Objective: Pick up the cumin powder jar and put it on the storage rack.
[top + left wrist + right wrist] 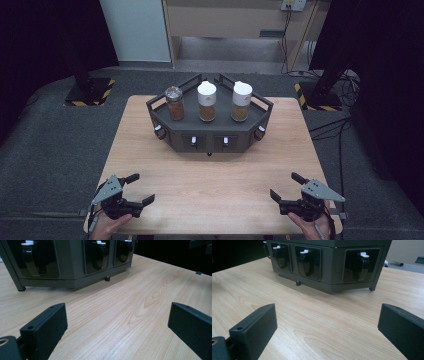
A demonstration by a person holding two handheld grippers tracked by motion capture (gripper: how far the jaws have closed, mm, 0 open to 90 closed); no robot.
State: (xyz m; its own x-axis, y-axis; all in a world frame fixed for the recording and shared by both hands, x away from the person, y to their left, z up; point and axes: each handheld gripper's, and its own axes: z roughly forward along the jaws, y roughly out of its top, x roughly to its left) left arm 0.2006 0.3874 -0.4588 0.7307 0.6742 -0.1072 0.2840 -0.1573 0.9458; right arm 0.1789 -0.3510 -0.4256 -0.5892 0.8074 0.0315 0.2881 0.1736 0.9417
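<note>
A dark grey rack [210, 135] with angled, faceted sides stands at the far middle of the pale wooden table [210, 185], well apart from both tools; a thin rail runs round its top shelf, and on that shelf three jars stand upright in a row, each holding something brown. The left jar [175, 103] has a clear speckled lid; the middle jar [207, 101] and the right jar [241, 101] wear rounded white caps; none touches its neighbour. The rack's front faces carry recessed glossy black panels with small white tabs [225, 141] at their tops, and short feet lift it off the wood; in the left gripper view the rack [72, 262] sits up and to the left, in the right gripper view the rack [329, 262] sits straight ahead. The left gripper [138, 189] rests at the near left corner of the table, held by a hand at the edge, its matte black blocky jaws spread wide and empty; the right gripper [285, 186] sits at the near right corner, likewise spread wide with nothing between its jaws. Only bare, smooth wood grain lies between each tool and the rack; nothing stands in the way. Dark grey carpet [50, 150] surrounds the table.
</note>
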